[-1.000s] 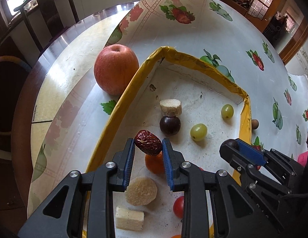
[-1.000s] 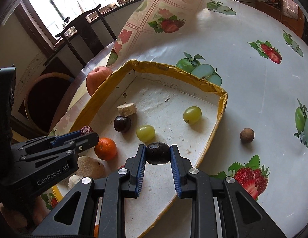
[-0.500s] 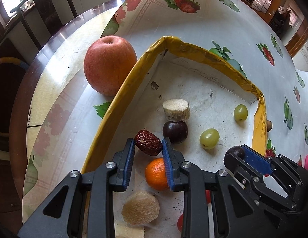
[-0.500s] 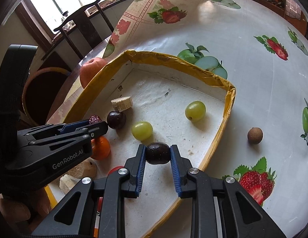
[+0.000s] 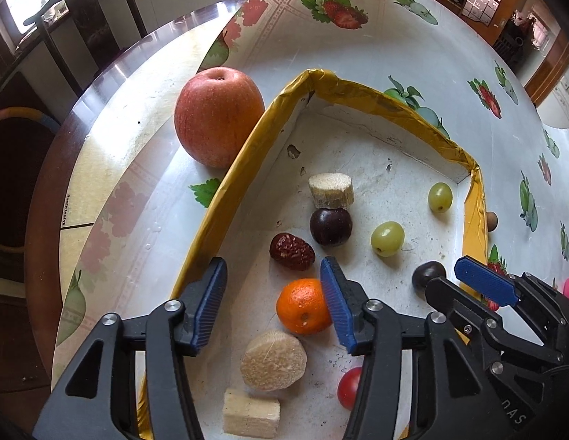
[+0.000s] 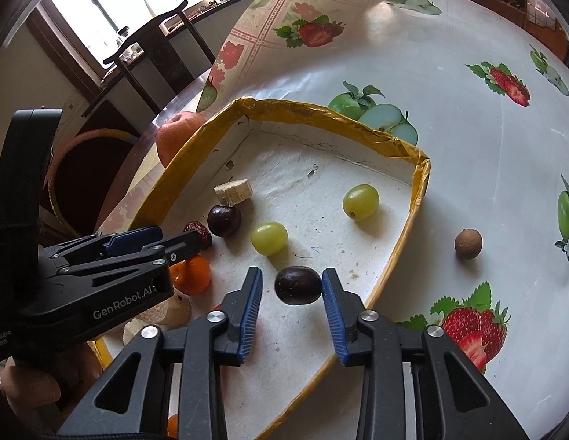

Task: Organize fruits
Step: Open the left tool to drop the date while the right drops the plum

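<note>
- Round table w/ white fruit-print plastic cloth – carries everything; cloth edge curls up at far side.
- White shallow box tray w/ yellow taped rim – task's collection spot, most fruit already lying inside.
- Left gripper – jaws have just been opening, now spread wide, nothing pinched. Wrinkled dark-red jujube lies on tray floor just ahead of the tips, free of both pads, beside the small orange tangerine.
- Right gripper – jaws just been opening too, only partway. Dark oval plum-like fruit sits betw. the pads on tray floor; left pad clear of it, right pad at or v. near its edge, so reads as let go, not gripped.
- Step in hand, my read: release both fruits in tray. To do well: open right jaws a bit more before lifting so pad doesn't drag the fruit; lift straight up; round fruit may roll, so no sideways nudge; keep left tip off the tangerine.
- Counts, big to small: 1 large red apple outside tray, against its rim; 1 tangerine; 3 pale beige cut chunks; 2 dark round fruits incl. the released one; 2 green grapes; 1 jujube; 1 small red tomato-like fruit, partly hidden; 1 small brown round longan-like fruit on cloth outside tray.
- Judged left to do: apple + brown fruit still outside.
</note>
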Demonstrator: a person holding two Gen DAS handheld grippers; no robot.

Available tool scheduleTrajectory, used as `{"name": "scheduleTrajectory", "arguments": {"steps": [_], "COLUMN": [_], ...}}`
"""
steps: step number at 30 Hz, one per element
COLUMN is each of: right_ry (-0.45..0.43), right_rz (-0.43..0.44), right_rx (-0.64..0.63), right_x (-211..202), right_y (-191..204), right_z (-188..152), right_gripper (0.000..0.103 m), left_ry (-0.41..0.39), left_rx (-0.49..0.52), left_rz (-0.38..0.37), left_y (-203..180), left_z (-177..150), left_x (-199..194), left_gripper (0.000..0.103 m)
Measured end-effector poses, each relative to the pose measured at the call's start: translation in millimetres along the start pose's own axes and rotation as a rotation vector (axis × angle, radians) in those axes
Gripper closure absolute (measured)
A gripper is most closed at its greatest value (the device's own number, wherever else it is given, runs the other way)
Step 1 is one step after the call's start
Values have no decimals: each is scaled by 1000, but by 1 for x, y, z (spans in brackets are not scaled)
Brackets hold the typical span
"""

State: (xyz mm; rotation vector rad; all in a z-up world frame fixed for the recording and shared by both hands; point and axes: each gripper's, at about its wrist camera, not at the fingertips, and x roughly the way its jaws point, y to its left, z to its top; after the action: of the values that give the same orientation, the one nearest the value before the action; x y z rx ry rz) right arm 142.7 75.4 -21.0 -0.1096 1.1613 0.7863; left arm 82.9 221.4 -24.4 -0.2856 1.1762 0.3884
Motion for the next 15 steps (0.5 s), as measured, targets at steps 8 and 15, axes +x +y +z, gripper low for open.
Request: {"name": "scheduleTrajectory", "arguments": {"steps": [8, 15], "right_ry": [-17, -28], "right_rz": [9, 26], "right_rx": [-67, -129], "right_x": [-22, -43], "right_y": [5, 4], "right_z": [-11, -28], "right_gripper": [55, 52], "left_ry": [-16, -30], "left_rx": [34, 89], "left_rz": [-2, 21], "left_y": [-1, -3], "left_z": [-31, -67], "left_x": [-22, -45], "left_gripper": [46, 42]}}
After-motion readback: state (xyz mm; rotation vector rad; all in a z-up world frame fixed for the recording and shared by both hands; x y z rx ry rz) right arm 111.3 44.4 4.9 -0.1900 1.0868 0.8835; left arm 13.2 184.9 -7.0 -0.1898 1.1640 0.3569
